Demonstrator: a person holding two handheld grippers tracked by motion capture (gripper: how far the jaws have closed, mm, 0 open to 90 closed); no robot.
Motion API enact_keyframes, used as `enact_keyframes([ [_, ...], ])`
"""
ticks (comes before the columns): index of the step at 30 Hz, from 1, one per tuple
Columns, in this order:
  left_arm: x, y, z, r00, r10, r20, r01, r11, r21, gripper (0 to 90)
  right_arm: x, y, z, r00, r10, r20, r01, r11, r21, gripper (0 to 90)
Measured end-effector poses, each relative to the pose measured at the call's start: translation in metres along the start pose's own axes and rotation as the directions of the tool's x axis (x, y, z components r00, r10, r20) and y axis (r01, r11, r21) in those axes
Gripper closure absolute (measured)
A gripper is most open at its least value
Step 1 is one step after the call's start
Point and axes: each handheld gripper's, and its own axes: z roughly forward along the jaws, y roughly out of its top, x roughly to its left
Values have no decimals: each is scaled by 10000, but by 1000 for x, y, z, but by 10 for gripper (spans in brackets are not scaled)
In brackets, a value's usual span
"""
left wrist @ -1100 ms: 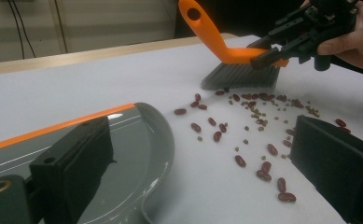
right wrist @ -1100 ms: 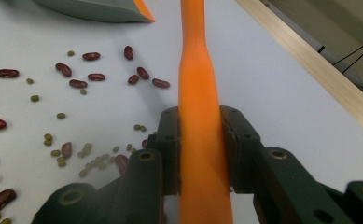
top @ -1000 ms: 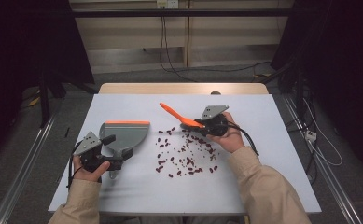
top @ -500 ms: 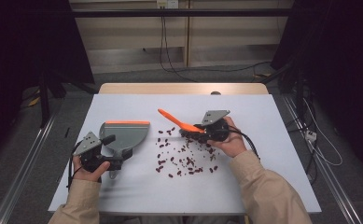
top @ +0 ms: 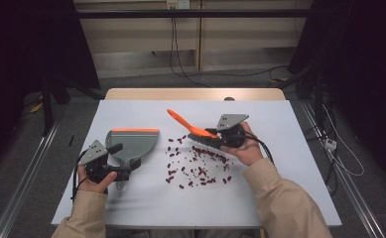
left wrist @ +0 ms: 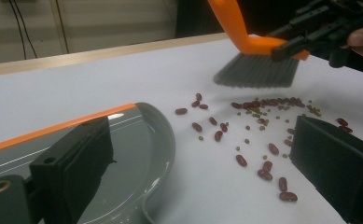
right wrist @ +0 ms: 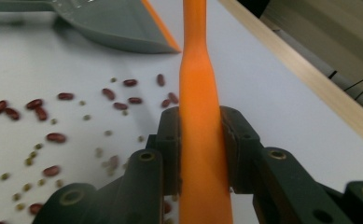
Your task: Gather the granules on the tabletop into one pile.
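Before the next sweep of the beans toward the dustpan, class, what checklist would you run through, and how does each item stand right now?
1. Right tool clamped on the brush handle: ok, both jaws press its sides.
2. Bristles down at the beans: cannot tell if they touch the table; in the left gripper view they seem just above it.
3. Dustpan flat, with its orange lip facing the beans: not ok, the lip faces the far edge and the beans lie to its side.
4. Left tool holding the dustpan handle: cannot tell, the jaws look open around it.
5. Beans all on the table: ok, none near an edge.
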Motion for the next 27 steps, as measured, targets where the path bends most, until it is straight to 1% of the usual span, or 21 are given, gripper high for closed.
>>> enact_keyframes([
  [3,0,0,0,10000,-2,10,2,10000,-4,57,-10,4,8,9997,-55,222,55,10000,28,716],
  [8,2,0,-1,10000,-78,-13,78,10000,-21,57,-22,10,30,9995,89,306,-83,9998,-183,716],
  [10,3,0,-2,10000,-80,-44,80,10000,-37,57,-25,14,39,9993,-136,350,141,9998,-124,717],
  [12,4,-1,-3,9999,-118,-56,117,9999,-51,57,-27,19,48,9992,-288,259,291,9995,-100,716],
  [13,5,-1,-4,9999,-142,-75,142,9999,-57,57,-27,21,52,9985,-463,284,464,9989,-41,717],
  [15,6,-2,-5,9996,-225,-150,224,9997,-76,57,-28,25,62,9978,-617,255,618,9981,-17,716],
  [19,8,-3,-8,9992,-310,-232,307,9995,-124,57,-27,28,79,9940,-1090,68,1088,9939,154,717],
  [20,8,-3,-8,9992,-319,-244,316,9994,-139,57,-25,27,82,9936,-1129,-38,1129,9934,191,717],
  [21,9,-3,-9,9992,-322,-244,319,9994,-147,57,-23,26,85,9932,-1136,-264,1140,9934,143,716],
  [22,9,-3,-9,9992,-305,-246,302,9995,-127,57,-20,25,87,9922,-1180,-403,1183,9930,68,716],
  [24,9,-4,-10,9992,-318,-254,315,9994,-122,57,-15,28,88,9876,-1459,-572,1472,9889,189,715],
  [27,9,-4,-9,9993,-310,-230,307,9994,-154,57,-8,28,86,9825,-1616,-923,1643,9862,222,713],
])
